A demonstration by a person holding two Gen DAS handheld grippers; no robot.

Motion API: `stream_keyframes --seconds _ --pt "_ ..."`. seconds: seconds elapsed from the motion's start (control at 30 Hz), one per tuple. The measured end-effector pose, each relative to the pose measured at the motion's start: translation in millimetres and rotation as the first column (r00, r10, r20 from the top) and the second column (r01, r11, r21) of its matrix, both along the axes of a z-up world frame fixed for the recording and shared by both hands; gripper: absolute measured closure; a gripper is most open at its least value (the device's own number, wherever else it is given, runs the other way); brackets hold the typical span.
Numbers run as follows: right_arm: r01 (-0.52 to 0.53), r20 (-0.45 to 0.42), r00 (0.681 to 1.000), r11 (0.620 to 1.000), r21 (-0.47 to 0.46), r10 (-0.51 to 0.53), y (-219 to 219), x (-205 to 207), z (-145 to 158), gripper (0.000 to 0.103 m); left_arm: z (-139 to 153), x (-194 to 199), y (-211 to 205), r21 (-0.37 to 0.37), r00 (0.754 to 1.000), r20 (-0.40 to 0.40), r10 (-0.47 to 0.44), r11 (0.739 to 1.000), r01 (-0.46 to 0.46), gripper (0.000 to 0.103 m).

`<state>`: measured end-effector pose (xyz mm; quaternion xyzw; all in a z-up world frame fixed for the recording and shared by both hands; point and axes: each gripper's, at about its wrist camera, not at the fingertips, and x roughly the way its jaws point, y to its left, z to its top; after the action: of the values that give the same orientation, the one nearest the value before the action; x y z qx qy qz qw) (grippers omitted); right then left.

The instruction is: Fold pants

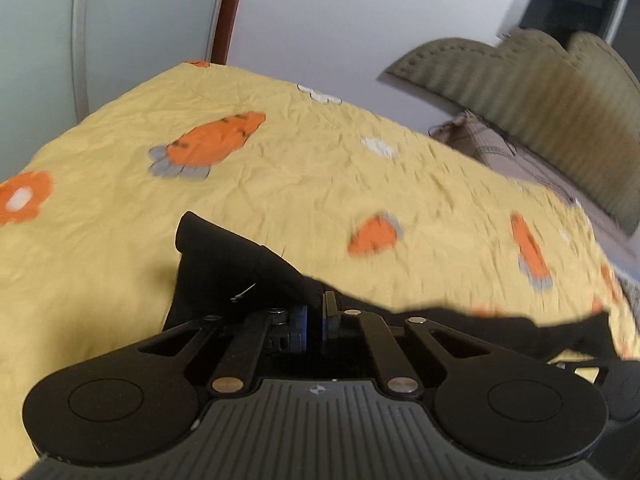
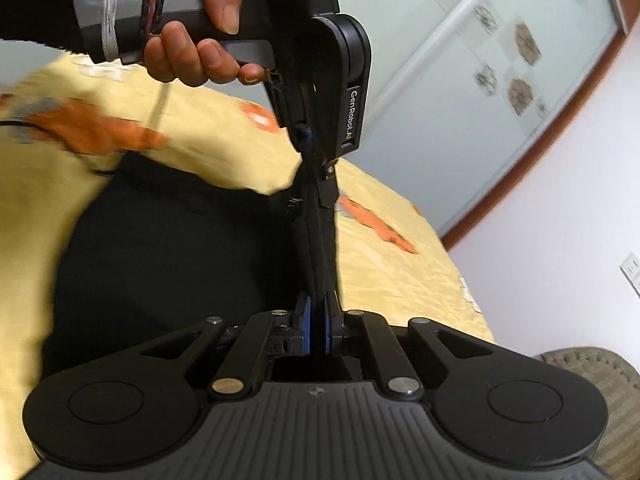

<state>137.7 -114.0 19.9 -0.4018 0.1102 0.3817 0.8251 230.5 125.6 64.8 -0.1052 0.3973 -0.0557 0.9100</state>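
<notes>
The black pants [image 1: 236, 264] lie partly on the bed, one edge bunched in front of my left gripper [image 1: 316, 316], which is shut on the cloth. In the right wrist view the pants [image 2: 160, 264] spread dark over the sheet to the left. My right gripper [image 2: 318, 332] is shut on a taut band of the same fabric. That band runs straight up to the left gripper [image 2: 322, 188], which clamps its other end. A hand [image 2: 192, 52] holds that gripper's handle above the bed.
The bed wears a yellow sheet [image 1: 320, 168] printed with orange carrots and flowers. An olive padded headboard [image 1: 520, 92] and a plaid pillow [image 1: 492, 148] sit at the right. A frosted glass door [image 2: 480, 52] with a brown frame stands behind the bed.
</notes>
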Motion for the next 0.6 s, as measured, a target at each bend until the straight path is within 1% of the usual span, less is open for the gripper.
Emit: stream_keyframes --seconds 0.1,0.23,0.3,0.37,0.43,0.5,0.6 --pt "-0.043 -0.034 0.999 0.999 -0.004 0.042 3 -35 -6 0.097 -16 -35 3 0.012 1.000 -0.024 0.004 1.000 -0.004 0.095" --pt "-0.078 -0.079 0.994 0.997 -0.014 0.076 11 -70 -20 0.097 -40 -66 8 0.033 0.997 -0.071 0.018 0.999 -0.016 0.096" --pt "-0.068 -0.096 0.993 0.998 -0.019 0.066 15 -76 -28 0.097 -52 -74 12 0.039 0.995 -0.094 0.024 0.999 -0.020 0.096" --pt "-0.044 -0.119 0.992 0.999 0.000 0.043 16 -75 -33 0.097 -62 -79 17 0.017 0.992 -0.119 0.037 0.999 -0.035 0.096" --pt "-0.024 -0.130 0.991 0.999 0.021 0.027 14 -75 -35 0.097 -62 -86 19 0.009 0.993 -0.111 0.043 0.999 -0.042 0.096" --pt "-0.010 -0.140 0.990 0.999 0.039 0.016 10 -86 -36 0.097 -60 -92 17 0.012 0.995 -0.096 0.038 0.999 -0.037 0.096" --pt "-0.002 -0.169 0.986 0.999 0.039 0.009 11 -92 -38 0.097 -67 -95 16 0.025 0.994 -0.110 0.028 0.999 -0.026 0.093"
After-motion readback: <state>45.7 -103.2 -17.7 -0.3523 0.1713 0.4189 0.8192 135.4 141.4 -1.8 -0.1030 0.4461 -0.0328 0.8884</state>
